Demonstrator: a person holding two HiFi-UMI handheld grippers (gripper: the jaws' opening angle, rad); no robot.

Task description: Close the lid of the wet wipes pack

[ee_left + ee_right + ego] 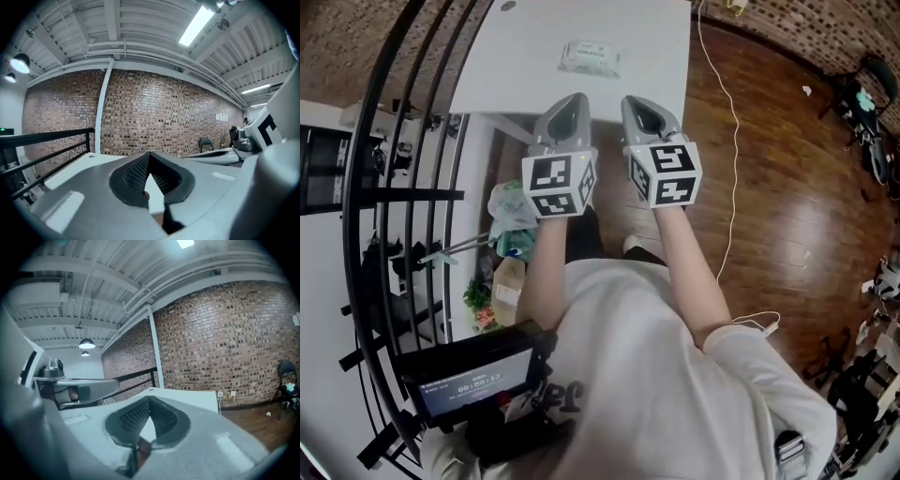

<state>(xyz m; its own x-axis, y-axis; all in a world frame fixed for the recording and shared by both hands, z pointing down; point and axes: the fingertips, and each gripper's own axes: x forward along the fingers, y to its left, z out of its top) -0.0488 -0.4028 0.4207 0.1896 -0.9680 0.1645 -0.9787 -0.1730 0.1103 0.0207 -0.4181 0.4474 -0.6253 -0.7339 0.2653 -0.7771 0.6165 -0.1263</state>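
The wet wipes pack lies flat on the white table, toward its far middle; it is too small to tell how its lid stands. Both grippers hover side by side at the table's near edge, well short of the pack. My left gripper is shut with nothing in it, its jaws meeting at the tip. My right gripper is also shut and empty. Both gripper views look over the tabletop at a brick wall, and the pack is hidden in them.
A black railing runs along the left. A white cable trails over the wooden floor on the right. A plastic bag and clutter sit below the table's near edge. A dark screen hangs at the person's waist.
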